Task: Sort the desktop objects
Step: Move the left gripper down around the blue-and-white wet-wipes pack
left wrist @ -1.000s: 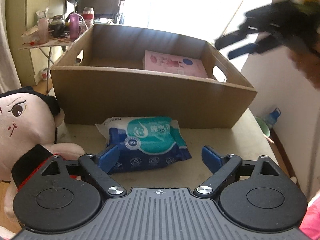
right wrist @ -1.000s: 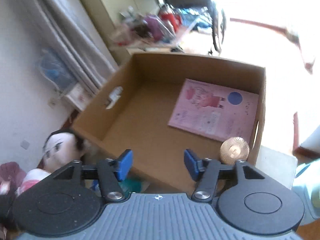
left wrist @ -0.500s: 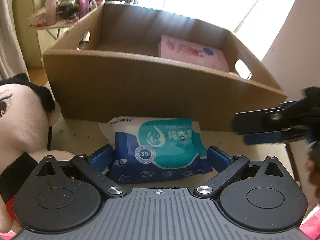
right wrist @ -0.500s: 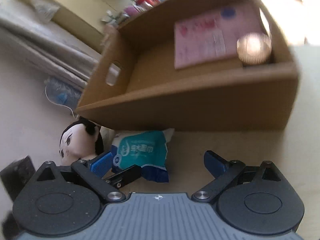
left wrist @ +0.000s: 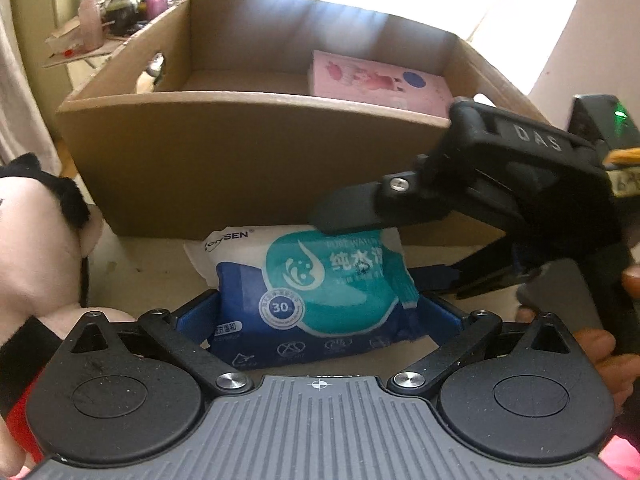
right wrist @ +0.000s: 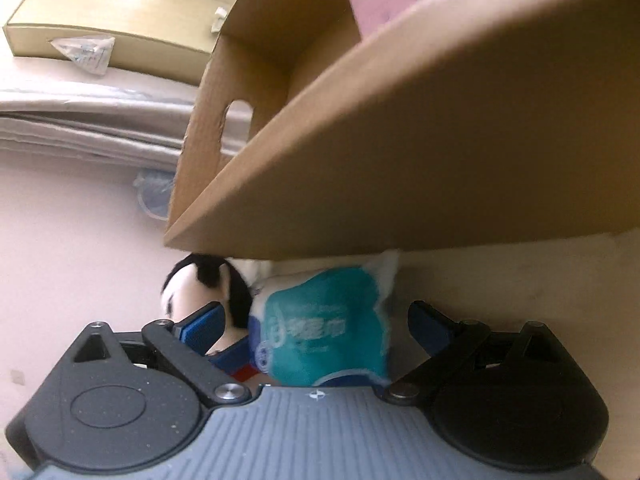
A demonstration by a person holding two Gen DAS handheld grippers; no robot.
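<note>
A blue and teal wet-wipes pack (left wrist: 316,292) lies on the table against the front wall of an open cardboard box (left wrist: 240,168). A pink book (left wrist: 376,80) lies flat inside the box. My left gripper (left wrist: 318,312) straddles the pack with its jaws still opening, the blue pads standing off both ends. From the right, my right gripper (left wrist: 372,248) reaches in open, one finger above the pack's far corner. In the right wrist view the pack (right wrist: 320,332) sits between the right gripper's (right wrist: 314,320) wide fingers, below the box (right wrist: 400,140).
A plush doll (left wrist: 36,248) with black hair lies left of the pack, also seen as the doll (right wrist: 188,292) behind it. A person's hand (left wrist: 600,344) holds the right gripper. A cluttered side table (left wrist: 120,12) stands at the back left.
The right gripper has dropped from above the box to the pack's right side, rolling and widening its jaws. The left gripper has closed in around the pack and widened.
</note>
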